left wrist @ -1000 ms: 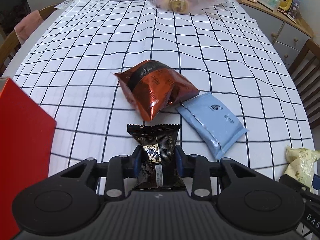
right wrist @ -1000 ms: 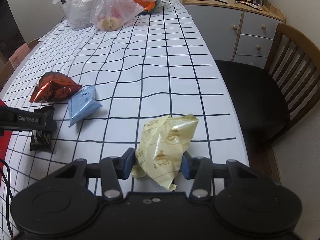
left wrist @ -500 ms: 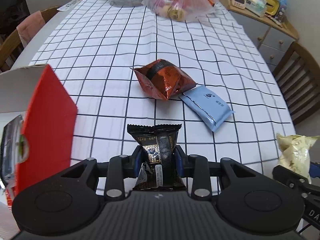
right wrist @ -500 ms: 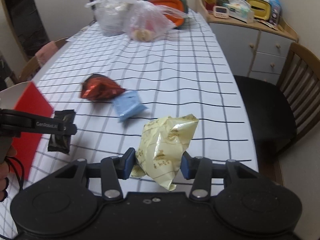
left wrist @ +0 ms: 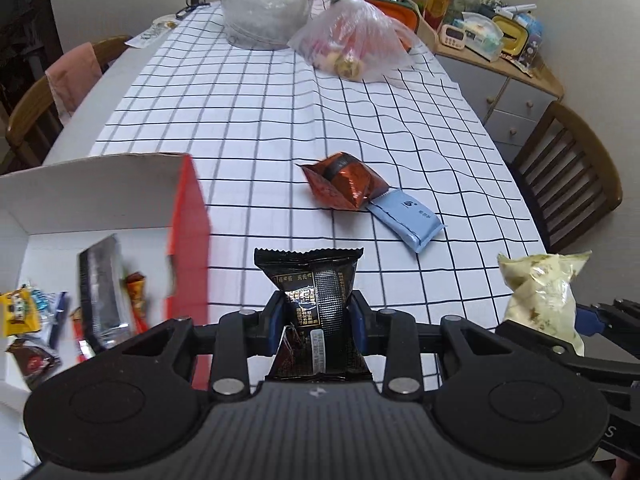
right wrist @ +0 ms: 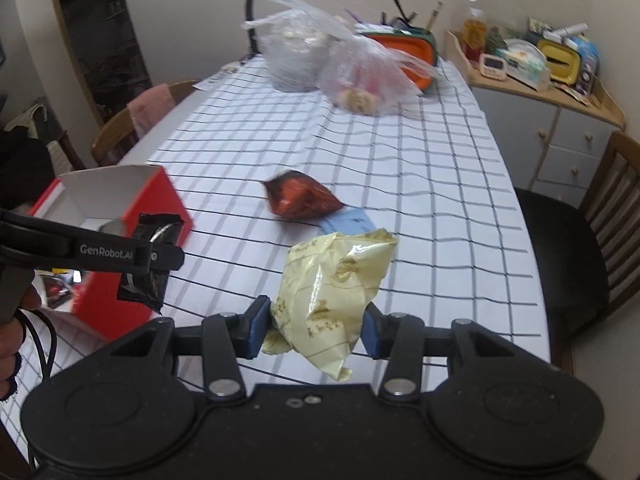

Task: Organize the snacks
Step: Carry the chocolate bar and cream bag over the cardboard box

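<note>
Both grippers loaded, both clear of the tablecloth [left wrist: 280,128].

Left gripper [left wrist: 316,322]: jaws narrowed onto a black snack packet [left wrist: 310,284], blue pads pressing its two sides. Packet upright, long axis running away from the camera, crimped top edge farthest out.

Right gripper [right wrist: 316,330]: jaws a little wider, closed on a pale yellow crinkled snack bag [right wrist: 334,288], puffed, bulging above the pads, tail hanging below.

Key relation: red box [left wrist: 188,248] with white interior, open top, to the left of both grippers. In the left wrist view, box wall just left of the black packet, interior already holding several wrappers, including a silver bar [left wrist: 100,292] and a small yellow packet [left wrist: 18,312]. In the right wrist view, black packet hanging against the box's near corner. Left gripper clearly nearer; right gripper farther off to the box's right, with the left gripper between it and the box.

Judgement: carry phase, drop not yet made. Likely left packet first, moved leftward over the wall, then released. Right bag bulkier; risk of catching the box rim.

Not yet collected on the cloth: orange-red foil pouch [left wrist: 344,186] and light blue flat packet [left wrist: 406,220], touching, well ahead of both grippers.
</note>
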